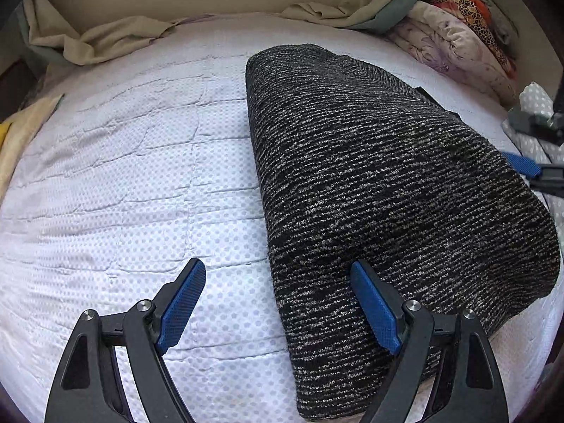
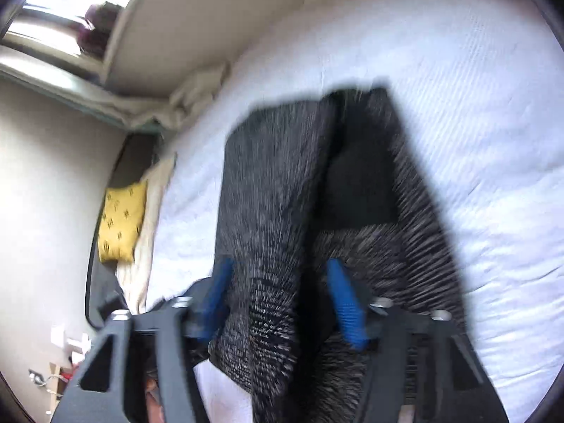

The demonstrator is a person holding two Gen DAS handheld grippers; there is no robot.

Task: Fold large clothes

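Unclenched left gripper (image 1: pixel 278 303) straddles folded knit garment (image 1: pixel 380 183), lengthwise away from camera.

Left gripper (image 1: pixel 278 299): two matte black plastic arms with triangular cut-outs, each jointed by round silver screw heads behind the jaws. Ribbed blue pads (image 1: pixel 183 306) line the inner faces of both fingers, tapering towards the tips.

Right gripper (image 2: pixel 278 299): same build, black arms with cut-outs, silver screws behind the jaws, ribbed blue pads (image 2: pixel 345 306); detail blurred.

both grippers (image 1: pixel 278 296) (image 2: pixel 278 299) agape, angled down
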